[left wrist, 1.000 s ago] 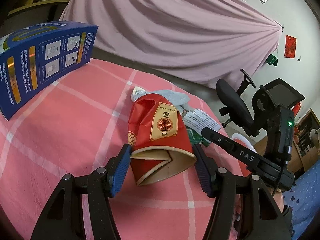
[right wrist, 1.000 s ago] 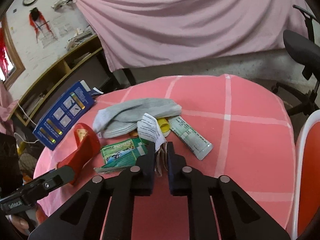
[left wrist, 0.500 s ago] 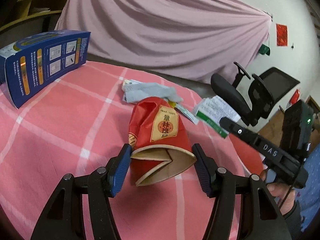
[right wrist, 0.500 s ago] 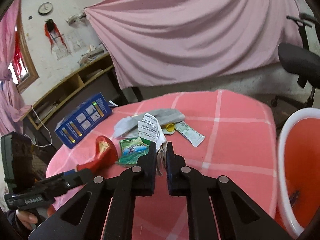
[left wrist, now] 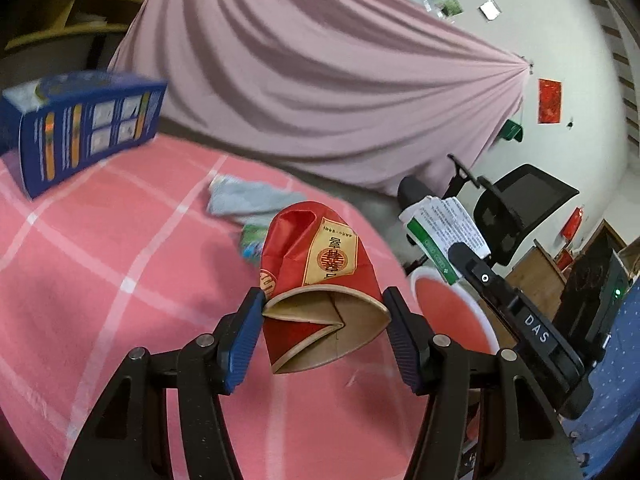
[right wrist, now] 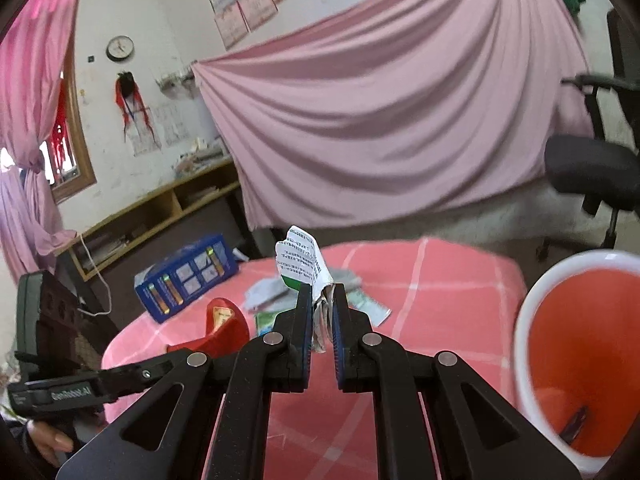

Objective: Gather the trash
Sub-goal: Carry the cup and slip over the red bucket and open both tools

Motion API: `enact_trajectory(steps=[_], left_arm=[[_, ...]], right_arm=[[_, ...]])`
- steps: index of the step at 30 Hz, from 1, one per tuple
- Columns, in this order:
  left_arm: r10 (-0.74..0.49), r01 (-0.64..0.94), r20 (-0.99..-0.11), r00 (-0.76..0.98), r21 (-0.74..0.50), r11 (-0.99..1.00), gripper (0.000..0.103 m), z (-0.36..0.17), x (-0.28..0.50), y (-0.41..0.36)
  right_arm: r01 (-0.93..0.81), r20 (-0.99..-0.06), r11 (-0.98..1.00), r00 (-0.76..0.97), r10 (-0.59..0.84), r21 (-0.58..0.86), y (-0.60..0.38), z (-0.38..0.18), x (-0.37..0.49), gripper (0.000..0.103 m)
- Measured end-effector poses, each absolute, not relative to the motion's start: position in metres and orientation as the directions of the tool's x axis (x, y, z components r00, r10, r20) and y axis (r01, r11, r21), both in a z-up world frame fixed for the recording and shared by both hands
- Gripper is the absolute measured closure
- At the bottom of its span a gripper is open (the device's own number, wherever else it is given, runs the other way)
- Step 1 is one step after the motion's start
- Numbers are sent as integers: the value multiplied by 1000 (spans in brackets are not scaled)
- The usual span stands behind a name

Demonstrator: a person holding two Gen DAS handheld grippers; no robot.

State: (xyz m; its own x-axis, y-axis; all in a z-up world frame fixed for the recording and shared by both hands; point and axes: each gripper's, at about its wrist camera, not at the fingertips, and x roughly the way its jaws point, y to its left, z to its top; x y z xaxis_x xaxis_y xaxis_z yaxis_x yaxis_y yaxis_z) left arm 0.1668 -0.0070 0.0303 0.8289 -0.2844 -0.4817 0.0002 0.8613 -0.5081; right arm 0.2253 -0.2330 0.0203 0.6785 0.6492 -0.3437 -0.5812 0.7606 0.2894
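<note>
- While tilted down over the pink table point(left wrist: 100, 280), the left gripper point(left wrist: 324, 332) clamps a crushed red cup point(left wrist: 320, 280).
- Right gripper point(right wrist: 321, 312), near-level, pinches a crumpled wrapper point(right wrist: 304, 260) beside the orange bin point(right wrist: 576, 356).

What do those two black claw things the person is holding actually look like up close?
Each handheld tool is matte black plastic, a forked frame with triangular cut-outs and silver rivets at the hinges. The left gripper ends in two fingers faced with ribbed blue pads. The right gripper has the same build. White lettering marks their bodies, "DAS" on one; a small green light glows on a black housing. No sleeve shows clearly.
</note>
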Motion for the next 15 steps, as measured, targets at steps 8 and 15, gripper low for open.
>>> enact_trajectory(steps=[8,15], left_arm=[[-307,94,-364,879,-499,861,49,68,177,-42],[-344,228,-253,904,-394,890,49,112,197,-91]], right_arm=[[-529,-152,814,808,569,240,-262,44,202,96],[-460,-19,851,877,479,252,-303,58,193,95]])
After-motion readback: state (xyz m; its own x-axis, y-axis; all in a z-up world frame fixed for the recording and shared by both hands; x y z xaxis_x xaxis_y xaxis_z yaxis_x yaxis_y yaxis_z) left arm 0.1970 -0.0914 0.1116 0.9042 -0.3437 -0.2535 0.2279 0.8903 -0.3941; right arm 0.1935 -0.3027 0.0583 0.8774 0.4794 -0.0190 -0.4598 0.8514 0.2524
